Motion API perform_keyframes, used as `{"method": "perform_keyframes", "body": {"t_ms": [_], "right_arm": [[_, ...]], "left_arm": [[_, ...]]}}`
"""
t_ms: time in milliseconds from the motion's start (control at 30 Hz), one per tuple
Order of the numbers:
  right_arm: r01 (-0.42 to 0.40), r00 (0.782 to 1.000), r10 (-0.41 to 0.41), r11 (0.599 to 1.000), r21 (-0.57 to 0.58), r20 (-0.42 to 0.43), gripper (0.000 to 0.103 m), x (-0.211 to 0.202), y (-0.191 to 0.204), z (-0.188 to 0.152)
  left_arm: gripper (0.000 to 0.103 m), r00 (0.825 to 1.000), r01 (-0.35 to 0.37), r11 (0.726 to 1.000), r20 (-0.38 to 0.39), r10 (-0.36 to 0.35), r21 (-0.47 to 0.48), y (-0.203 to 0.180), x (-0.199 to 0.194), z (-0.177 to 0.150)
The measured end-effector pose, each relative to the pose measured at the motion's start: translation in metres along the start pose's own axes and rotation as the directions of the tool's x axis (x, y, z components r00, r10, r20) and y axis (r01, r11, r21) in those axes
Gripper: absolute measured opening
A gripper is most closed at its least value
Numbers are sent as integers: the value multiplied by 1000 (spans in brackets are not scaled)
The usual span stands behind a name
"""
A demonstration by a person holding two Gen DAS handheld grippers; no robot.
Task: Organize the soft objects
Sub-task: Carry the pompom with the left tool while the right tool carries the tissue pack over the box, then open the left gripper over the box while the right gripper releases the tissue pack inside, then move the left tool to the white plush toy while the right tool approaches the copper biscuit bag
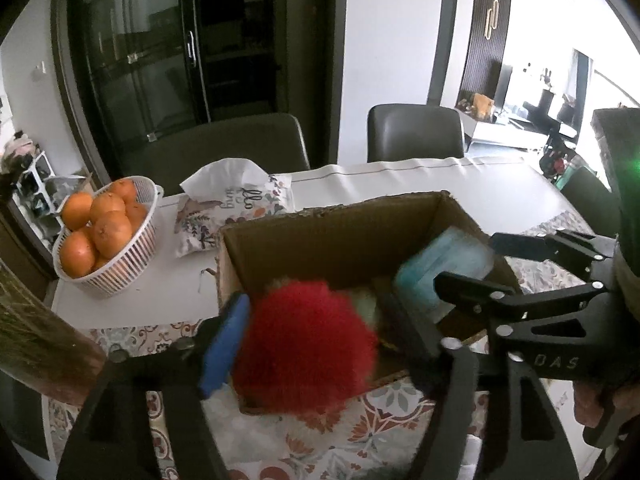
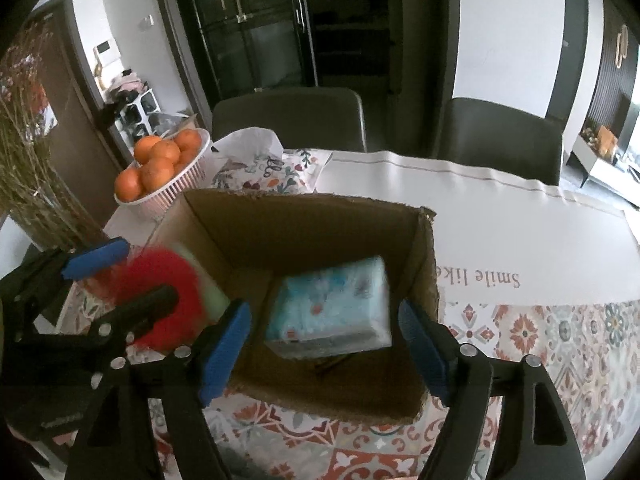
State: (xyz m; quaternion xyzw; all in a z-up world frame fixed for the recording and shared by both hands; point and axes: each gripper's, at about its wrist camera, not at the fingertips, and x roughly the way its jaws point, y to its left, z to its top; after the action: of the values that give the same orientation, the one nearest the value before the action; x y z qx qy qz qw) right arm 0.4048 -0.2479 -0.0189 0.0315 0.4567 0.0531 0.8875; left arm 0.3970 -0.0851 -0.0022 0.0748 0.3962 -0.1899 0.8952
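Note:
An open cardboard box (image 1: 332, 232) stands on the table; it also shows in the right wrist view (image 2: 300, 220). My left gripper (image 1: 308, 344) is shut on a red fluffy ball (image 1: 306, 346) with a pale green part behind it, held at the box's near left edge; the ball also shows in the right wrist view (image 2: 160, 280). A light blue tissue pack (image 2: 332, 308) sits tilted inside the box, also in the left wrist view (image 1: 440, 268). My right gripper (image 2: 324, 348) is open and empty above the box, its blue pads on either side of the pack.
A white basket of oranges (image 1: 100, 232) stands at the back left, next to a floral tissue pouch (image 1: 228, 208). Dried branches (image 2: 36, 184) stand at the left. Two dark chairs (image 1: 416, 132) stand behind the table. A patterned cloth (image 2: 560, 344) covers the near table.

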Motion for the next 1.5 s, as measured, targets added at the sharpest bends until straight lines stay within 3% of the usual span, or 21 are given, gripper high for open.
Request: {"method": "perform_keyframes", "body": {"t_ms": [400,967,1500], "right_arm": [[48,999,-49,999,19,23,83,-26,-2,-13],[70,996,-68,997,-34,64,83,-100,10,-42],[86,996,-85,996,-29,20,83,-131,-4,-89]], "left_arm": [[81,996,-83,996,17,83,-20,-6,-29,-13],[83,998,-46,999,44,47,-27,-32,-98,-41],[83,999,-26,999,-20,26,26,-71,-118,-74]]}}
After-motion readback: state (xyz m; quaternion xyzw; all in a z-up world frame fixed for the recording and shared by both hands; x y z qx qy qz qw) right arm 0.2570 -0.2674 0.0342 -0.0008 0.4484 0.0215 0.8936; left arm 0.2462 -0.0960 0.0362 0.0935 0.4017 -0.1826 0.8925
